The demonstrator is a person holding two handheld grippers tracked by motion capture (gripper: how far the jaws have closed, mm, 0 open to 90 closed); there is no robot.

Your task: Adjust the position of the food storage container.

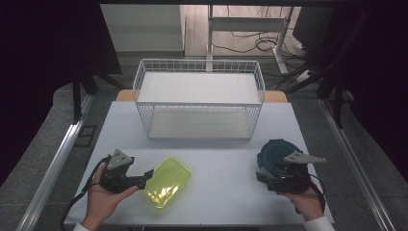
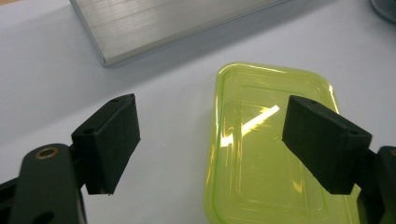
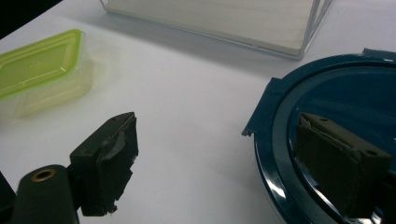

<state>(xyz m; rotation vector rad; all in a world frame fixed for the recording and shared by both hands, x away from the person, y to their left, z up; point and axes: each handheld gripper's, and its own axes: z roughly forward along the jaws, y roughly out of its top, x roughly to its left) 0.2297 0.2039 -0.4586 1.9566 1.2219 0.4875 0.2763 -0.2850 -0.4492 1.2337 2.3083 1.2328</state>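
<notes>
The translucent lime-green rectangular plastic container with its lid on (image 1: 166, 182) lies on the white table (image 1: 216, 192) at about seven o'clock from the table's middle, just beside the left gripper (image 1: 146, 175), whose jaws stand wide apart with nothing between them; it looks light, thin-walled and rather slick, likely to flex if squeezed across its middle, so the stiffer raised rim along a short end seems the best place to take hold; it looks empty, though the tinted lid makes that hard to confirm. The dark blue round plastic container (image 1: 273, 154) sits at about four o'clock, under the right gripper (image 3: 233, 154), whose jaws are also spread, one over its glossy rim but not pressing on it; it seems stiffer and a little heavier, with a smooth lip that could slip; the edge tab would grip better. The white wire two-tier rack (image 1: 199, 98) at twelve o'clock holds nothing on either shelf.
</notes>
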